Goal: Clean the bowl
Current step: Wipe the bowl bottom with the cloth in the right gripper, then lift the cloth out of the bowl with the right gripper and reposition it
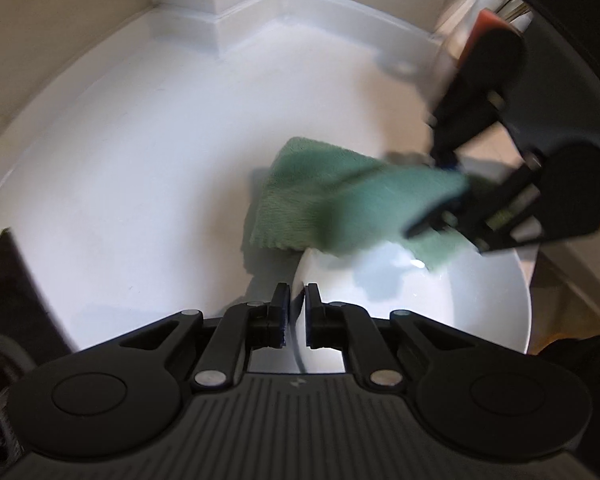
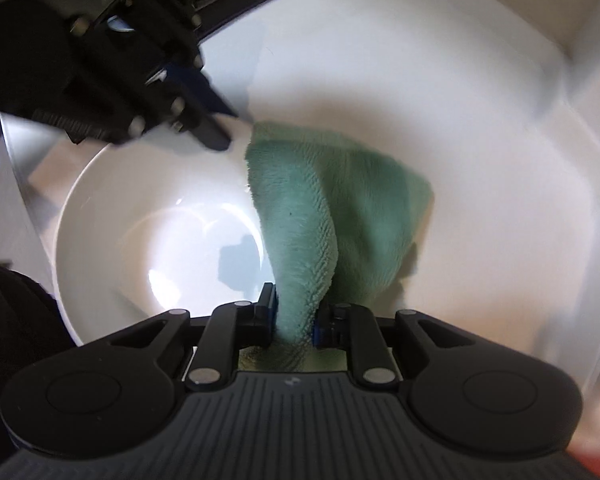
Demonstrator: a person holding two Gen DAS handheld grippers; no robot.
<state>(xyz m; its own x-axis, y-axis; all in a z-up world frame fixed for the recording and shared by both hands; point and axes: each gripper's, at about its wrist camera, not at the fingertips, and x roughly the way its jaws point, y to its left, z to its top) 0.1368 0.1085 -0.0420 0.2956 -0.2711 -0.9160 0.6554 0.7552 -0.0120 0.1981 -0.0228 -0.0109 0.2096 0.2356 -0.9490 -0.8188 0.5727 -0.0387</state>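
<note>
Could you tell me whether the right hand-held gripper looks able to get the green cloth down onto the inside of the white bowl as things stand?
Probably yes. The right hand-held gripper grips the green cloth above the white bowl; the left hand-held gripper only pinches the rim.

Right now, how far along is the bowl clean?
Done: left gripper is shut on the white bowl's rim; right gripper is shut on the green cloth. In hand: cloth draped over the rim. Left: wiping the inside; its cleanliness can't be judged.
</note>
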